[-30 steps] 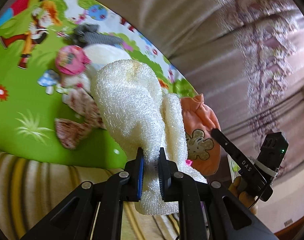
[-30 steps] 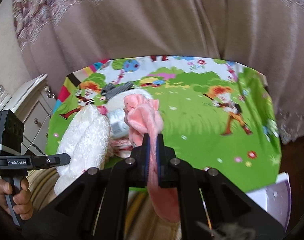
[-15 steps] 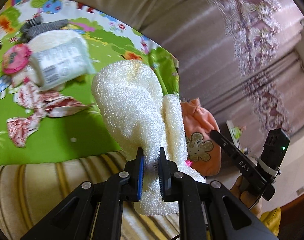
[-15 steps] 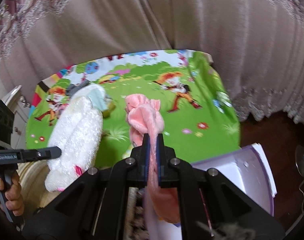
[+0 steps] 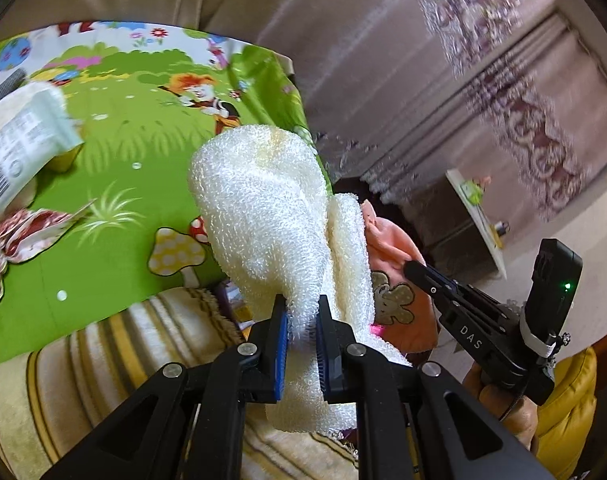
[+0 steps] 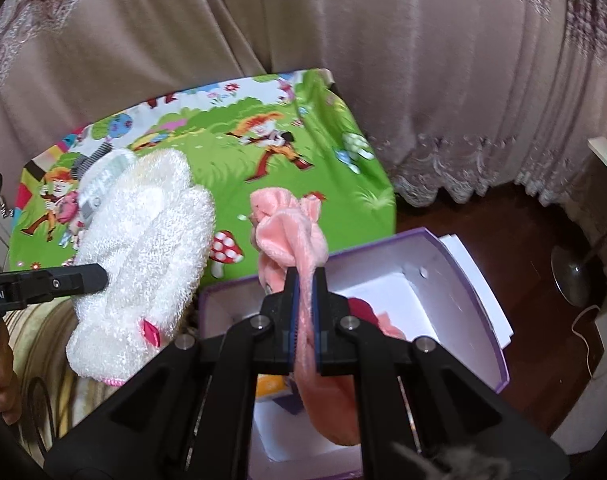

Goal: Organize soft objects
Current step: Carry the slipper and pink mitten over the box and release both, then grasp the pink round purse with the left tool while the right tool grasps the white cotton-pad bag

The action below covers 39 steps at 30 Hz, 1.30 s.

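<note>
Between the left gripper's [image 5: 301,320] black fingers, a fluffy cream terry-cloth mitt [image 5: 263,208] is pinched tight and held aloft. Beside it the right gripper [image 6: 305,280] clamps a soft pink plush cloth [image 6: 291,232] above an open white cardboard box with purple edging [image 6: 463,264], where a dark red item [image 6: 361,308] lies. Beyond both, a green cartoon-print play mat [image 6: 271,168] spreads before beige curtains [image 6: 303,20].
</note>
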Tool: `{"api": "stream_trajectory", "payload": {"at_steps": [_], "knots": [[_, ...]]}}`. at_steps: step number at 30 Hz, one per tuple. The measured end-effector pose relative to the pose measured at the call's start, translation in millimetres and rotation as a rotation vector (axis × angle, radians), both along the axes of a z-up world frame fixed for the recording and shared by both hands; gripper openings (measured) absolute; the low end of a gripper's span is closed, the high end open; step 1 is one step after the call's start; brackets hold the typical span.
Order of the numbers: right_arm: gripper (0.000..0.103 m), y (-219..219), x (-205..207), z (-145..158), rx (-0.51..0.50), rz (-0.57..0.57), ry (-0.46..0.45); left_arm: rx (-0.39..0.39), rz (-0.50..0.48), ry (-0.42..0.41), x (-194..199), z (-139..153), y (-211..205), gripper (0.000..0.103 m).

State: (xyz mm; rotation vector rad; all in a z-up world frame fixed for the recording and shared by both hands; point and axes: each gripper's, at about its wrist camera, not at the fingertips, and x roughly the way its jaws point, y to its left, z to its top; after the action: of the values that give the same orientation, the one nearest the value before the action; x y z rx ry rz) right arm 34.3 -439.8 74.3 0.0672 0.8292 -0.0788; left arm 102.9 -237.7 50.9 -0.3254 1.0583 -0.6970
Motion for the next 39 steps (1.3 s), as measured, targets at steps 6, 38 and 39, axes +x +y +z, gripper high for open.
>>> {"api": "stream_trajectory", "payload": {"at_steps": [6, 38, 39], "knots": [[0.008, -21, -9, -14, -0.010, -0.067, 0.040, 0.043, -0.048, -0.003, 0, -3, -25, 0.013], [0.075, -30, -8, -16, -0.021, -0.136, 0.051, 0.286, 0.072, -0.179, 10, 12, -19, 0.060], [0.075, -28, -7, -16, -0.021, -0.132, 0.050, 0.298, 0.088, -0.203, 11, 13, -15, 0.060]]}}
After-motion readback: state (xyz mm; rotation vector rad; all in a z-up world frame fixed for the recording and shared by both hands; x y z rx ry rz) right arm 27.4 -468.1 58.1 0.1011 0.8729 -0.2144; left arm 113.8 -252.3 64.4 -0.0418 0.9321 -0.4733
